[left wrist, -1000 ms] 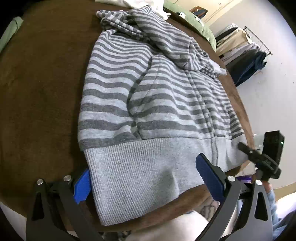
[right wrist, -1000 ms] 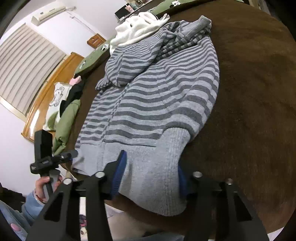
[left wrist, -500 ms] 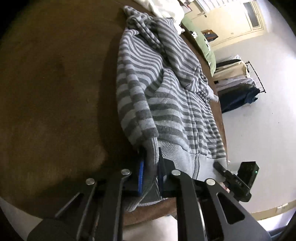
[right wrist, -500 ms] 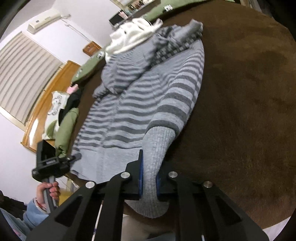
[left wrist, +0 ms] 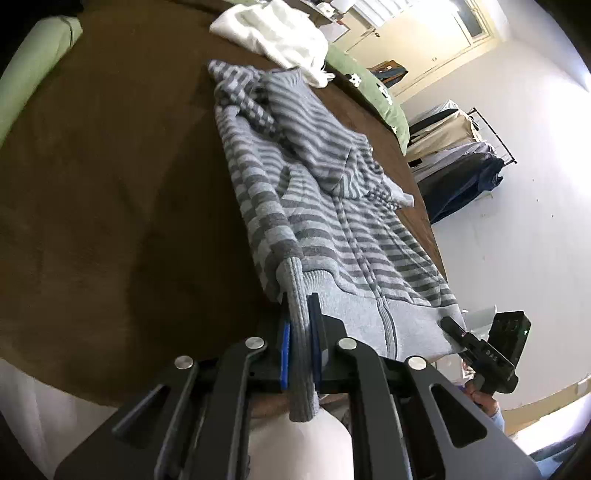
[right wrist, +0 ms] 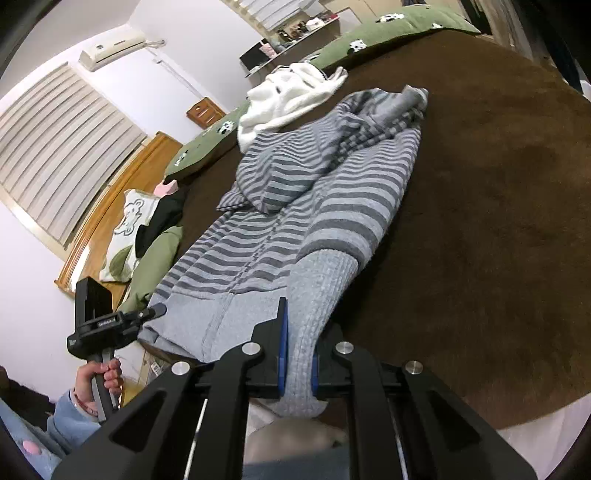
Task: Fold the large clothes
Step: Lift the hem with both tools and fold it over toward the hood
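A grey striped zip hoodie [left wrist: 332,221] lies flat on a brown bed cover [left wrist: 110,184], hood at the far end, ribbed hem toward me. My left gripper [left wrist: 299,332] is shut on the hem's left corner and lifts it slightly. My right gripper [right wrist: 297,354] is shut on the hem's right corner [right wrist: 314,295], which bunches up between the blue pads. The hoodie also shows in the right wrist view [right wrist: 314,206]. Each gripper is seen from the other's camera at the opposite hem corner: the right gripper in the left wrist view [left wrist: 480,347], the left in the right wrist view [right wrist: 110,321].
A white garment [left wrist: 273,33] lies beyond the hood. Green panda-print pillows [right wrist: 369,33] line the bed's far edge. A clothes rack [left wrist: 458,155] stands by the wall. More pillows and dark clothes [right wrist: 147,236] lie by the wooden headboard.
Both grippers went from open around the hem to shut on its two corners. The hem is now lifted a little and the cameras are tilted up.
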